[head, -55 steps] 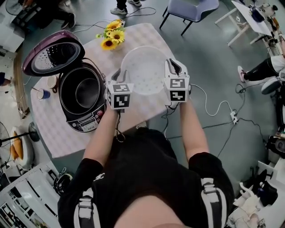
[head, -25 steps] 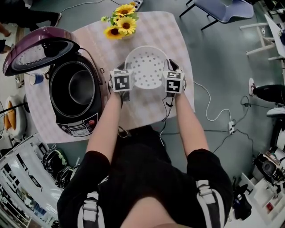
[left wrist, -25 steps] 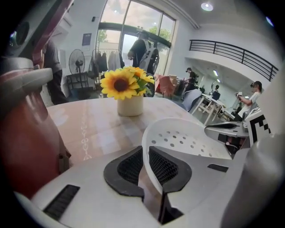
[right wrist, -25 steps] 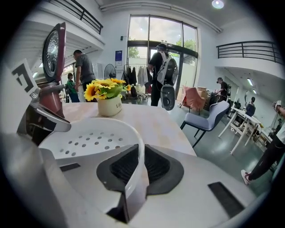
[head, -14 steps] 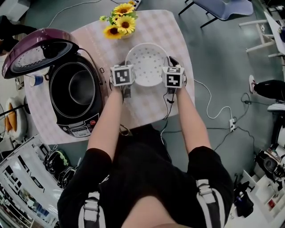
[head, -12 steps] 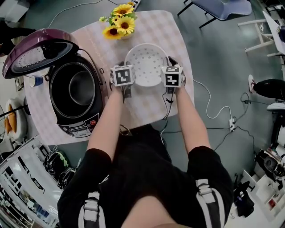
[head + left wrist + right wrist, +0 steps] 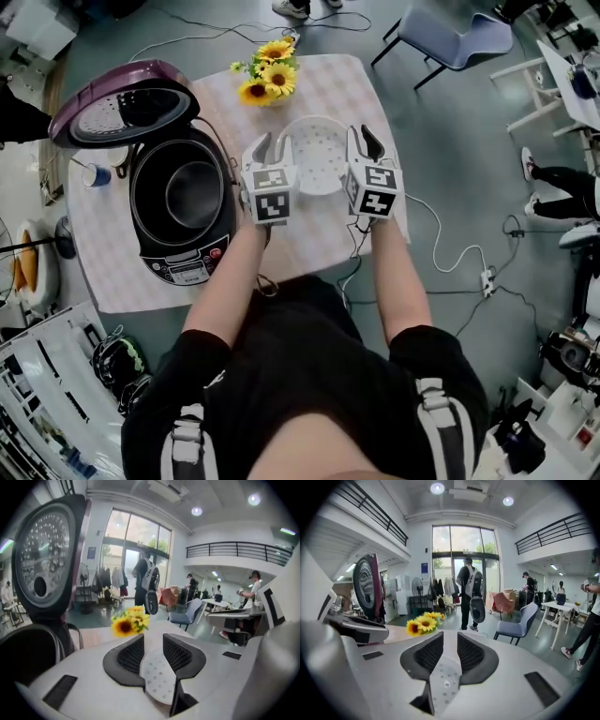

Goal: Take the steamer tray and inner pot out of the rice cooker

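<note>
At table centre, left gripper point(image 7: 153, 644) and right gripper point(image 7: 450, 641) are both released, their jaws just opening with nothing pinched between them. Steamer tray point(image 7: 319, 167) rests on the table point(image 7: 337, 84) between them, so that half looks done. Inner pot point(image 7: 192, 194) sits in the rice cooker point(image 7: 180, 267) at nine o'clock, yet to come out.

Head view: steamer tray point(image 7: 319, 164) near rim and side edges covered. Both gripper views: tray only a perforated sliver. Rice cooker point(image 7: 183, 202) panel point(image 7: 183, 270) print too small to read. Left gripper view: cooker lid point(image 7: 44, 559) cut by left edge; dark curve below possibly the body.
</note>
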`<move>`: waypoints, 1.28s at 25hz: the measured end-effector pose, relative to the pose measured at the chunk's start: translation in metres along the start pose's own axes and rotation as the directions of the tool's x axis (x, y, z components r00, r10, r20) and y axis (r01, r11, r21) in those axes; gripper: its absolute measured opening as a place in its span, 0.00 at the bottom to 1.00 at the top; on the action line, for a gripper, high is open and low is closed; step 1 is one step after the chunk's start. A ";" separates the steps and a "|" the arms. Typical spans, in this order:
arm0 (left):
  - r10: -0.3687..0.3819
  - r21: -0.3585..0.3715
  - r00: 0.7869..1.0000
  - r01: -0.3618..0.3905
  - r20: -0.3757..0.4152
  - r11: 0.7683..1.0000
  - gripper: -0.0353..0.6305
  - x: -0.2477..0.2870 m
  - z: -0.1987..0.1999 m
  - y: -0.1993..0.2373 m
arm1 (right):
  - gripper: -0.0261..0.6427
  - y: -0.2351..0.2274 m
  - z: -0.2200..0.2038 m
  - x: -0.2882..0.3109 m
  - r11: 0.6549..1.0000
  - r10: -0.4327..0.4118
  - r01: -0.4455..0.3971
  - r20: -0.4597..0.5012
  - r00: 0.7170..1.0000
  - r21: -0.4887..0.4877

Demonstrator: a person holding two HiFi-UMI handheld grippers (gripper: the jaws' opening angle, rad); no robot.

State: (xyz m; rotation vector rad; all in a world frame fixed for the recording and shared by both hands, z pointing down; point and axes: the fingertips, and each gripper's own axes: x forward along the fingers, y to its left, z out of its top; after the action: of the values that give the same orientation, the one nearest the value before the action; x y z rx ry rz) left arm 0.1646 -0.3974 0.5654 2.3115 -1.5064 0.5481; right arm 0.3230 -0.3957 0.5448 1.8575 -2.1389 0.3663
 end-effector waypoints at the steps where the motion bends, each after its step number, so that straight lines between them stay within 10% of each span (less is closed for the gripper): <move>1: -0.025 0.001 0.999 0.025 0.040 1.000 0.24 -0.020 0.015 -0.003 | 0.15 0.011 0.018 -0.014 1.000 0.014 -0.014 0.043 0.999 -0.001; 12: 0.032 0.056 0.916 -0.059 0.401 0.997 0.22 -0.232 0.128 0.080 | 0.15 0.136 0.169 -0.153 0.988 0.149 -0.155 0.427 0.892 -0.020; 19: 0.186 0.038 0.883 -0.223 0.430 0.974 0.06 -0.322 0.094 0.158 | 0.04 0.236 0.181 -0.190 0.961 0.278 -0.242 0.457 0.845 -0.137; 32: 0.222 0.016 0.882 -0.251 0.415 0.968 0.06 -0.366 0.058 0.231 | 0.04 0.315 0.164 -0.178 0.950 0.311 -0.281 0.423 0.851 -0.133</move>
State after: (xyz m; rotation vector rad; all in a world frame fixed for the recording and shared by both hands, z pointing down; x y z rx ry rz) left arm -0.1742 -0.2233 0.3520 2.4167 -2.0118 0.1713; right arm 0.0263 -0.2492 0.3247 1.6922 -2.7135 -0.0818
